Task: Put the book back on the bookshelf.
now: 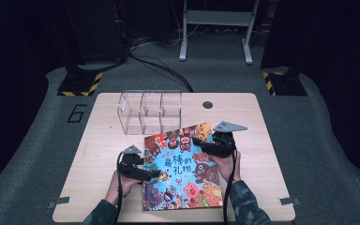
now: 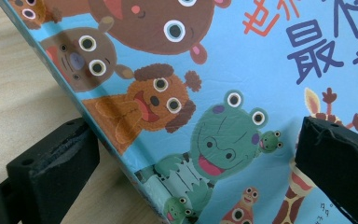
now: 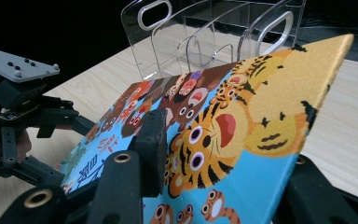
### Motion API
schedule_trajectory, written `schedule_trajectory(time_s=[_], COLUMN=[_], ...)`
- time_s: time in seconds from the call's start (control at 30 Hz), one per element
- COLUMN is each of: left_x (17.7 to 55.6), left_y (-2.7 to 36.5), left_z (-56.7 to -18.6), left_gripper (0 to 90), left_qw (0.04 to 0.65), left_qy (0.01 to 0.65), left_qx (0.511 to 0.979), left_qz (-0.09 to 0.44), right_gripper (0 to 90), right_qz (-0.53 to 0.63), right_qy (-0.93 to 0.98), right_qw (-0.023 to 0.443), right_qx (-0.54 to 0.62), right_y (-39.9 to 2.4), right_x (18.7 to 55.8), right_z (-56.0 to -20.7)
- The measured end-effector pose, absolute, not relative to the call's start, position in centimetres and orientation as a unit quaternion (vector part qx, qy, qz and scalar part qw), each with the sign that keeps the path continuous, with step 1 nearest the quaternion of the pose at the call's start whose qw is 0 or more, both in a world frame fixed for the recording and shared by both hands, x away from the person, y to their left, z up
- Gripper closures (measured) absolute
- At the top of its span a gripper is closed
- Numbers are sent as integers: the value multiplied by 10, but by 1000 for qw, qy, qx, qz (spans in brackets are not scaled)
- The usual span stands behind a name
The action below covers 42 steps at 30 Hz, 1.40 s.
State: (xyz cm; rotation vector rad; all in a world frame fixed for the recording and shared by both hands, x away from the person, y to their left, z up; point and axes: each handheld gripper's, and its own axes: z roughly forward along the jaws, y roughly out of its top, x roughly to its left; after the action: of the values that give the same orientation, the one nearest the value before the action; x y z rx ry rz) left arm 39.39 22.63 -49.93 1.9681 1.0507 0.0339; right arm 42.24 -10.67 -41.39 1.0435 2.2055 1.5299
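Picture book point(image 1: 183, 171), bright blue and crowded with cartoon animals, sits on the wooden table point(image 1: 98, 159) between the person's two hands, its far edge close to a clear plastic rack point(image 1: 151, 112). The rack stands upright near the back of the table and is split by see-through dividers into three slots (all three look bare, with the tabletop showing through them).

In the right gripper view the book point(image 3: 242, 126) is tilted, one corner lifted off the table toward the rack point(image 3: 205, 37), and the right gripper point(image 3: 219, 154) is clamped on that side: one black jaw presses on the cover over the tiger drawing, the other lies under the book's edge. In the high view the right gripper point(image 1: 211, 145) sits on the book's right edge, held by the person's right hand point(image 1: 227, 166).

The left gripper point(image 1: 145, 173) reaches the book's left edge in the high view. In its own view, the left gripper point(image 2: 186, 163) has its jaws spread wide, one on the wood beside the book point(image 2: 205, 93) and one over the cover near a giraffe, with neither pad pressing on it.

A small dark round hole point(image 1: 208, 105) sits in the table behind the book.
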Motion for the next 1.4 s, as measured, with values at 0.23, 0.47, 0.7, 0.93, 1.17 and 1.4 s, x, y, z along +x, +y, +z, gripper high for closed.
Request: schedule_trajectory(time_s=[0.23,0.47,0.7,0.93,1.17,1.4], left_x=[394,396,398,395,396,396], left_y=[227,227,227,229,228,225], left_z=[-500,-501,-500,-501,-502,-500], left_gripper=[0,0,0,29,51,72], left_qw=[446,449,449,451,453,437], left_qy=[427,428,426,426,418,412], left_qx=[787,784,786,784,788,800], left_qz=[5,-6,-13,-6,-3,9], right_gripper=[587,587,587,586,590,592], right_qz=[528,529,533,532,517,497], right_qy=[760,759,758,755,766,771], right_qw=[131,131,130,100,66,28], right_qx=[357,356,352,369,376,397], right_y=[-106,-105,-106,-111,-117,-124], right_x=[422,421,422,429,435,441], right_z=[-413,-413,-414,-421,-423,-424])
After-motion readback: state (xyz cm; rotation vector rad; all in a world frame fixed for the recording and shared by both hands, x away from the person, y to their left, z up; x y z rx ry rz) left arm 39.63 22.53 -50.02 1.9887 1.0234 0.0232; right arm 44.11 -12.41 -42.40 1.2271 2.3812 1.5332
